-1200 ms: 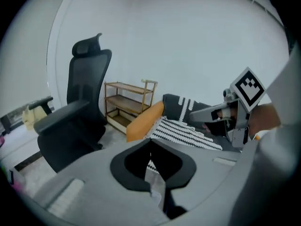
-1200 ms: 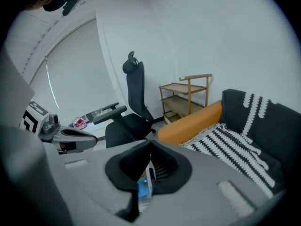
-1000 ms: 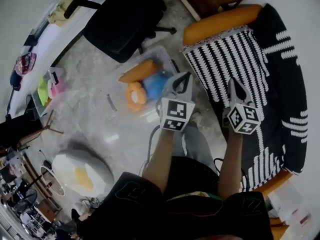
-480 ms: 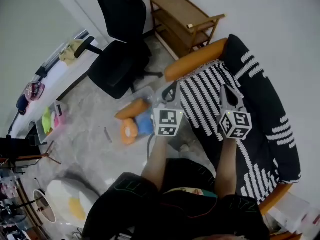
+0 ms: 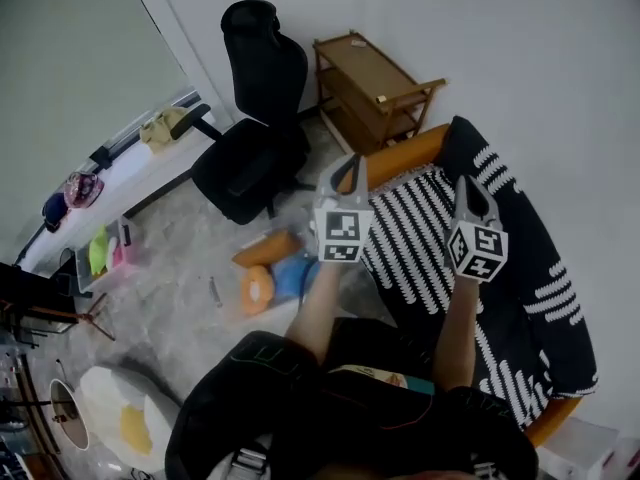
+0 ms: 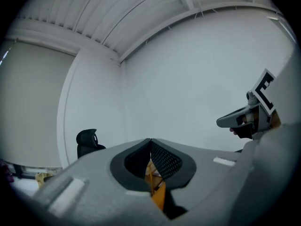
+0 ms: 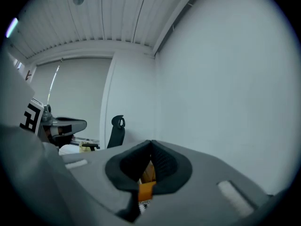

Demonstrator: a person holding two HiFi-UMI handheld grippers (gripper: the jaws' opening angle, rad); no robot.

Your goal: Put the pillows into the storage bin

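A clear storage bin (image 5: 301, 230) stands on the floor beside the sofa. In it lie a long orange pillow (image 5: 266, 249), a blue pillow (image 5: 295, 276) and a round orange pillow (image 5: 254, 290). My left gripper (image 5: 357, 160) is held up above the bin's right side, shut and empty. My right gripper (image 5: 463, 181) hovers over the striped sofa cover (image 5: 420, 238), also shut with nothing in it. In the left gripper view the left gripper (image 6: 150, 140) points at a bare white wall. The right gripper view shows the right gripper (image 7: 151, 141) aimed at the same wall.
A black office chair (image 5: 252, 118) stands behind the bin, with a wooden shelf unit (image 5: 375, 83) against the wall. The sofa has an orange arm (image 5: 415, 150). A white desk (image 5: 110, 183) with small items runs along the left. A white beanbag (image 5: 115, 418) lies at the lower left.
The head view has swung up and back: the wall, chair and shelf have come into sight and the bin looks smaller. Both grippers have risen together and stay shut.
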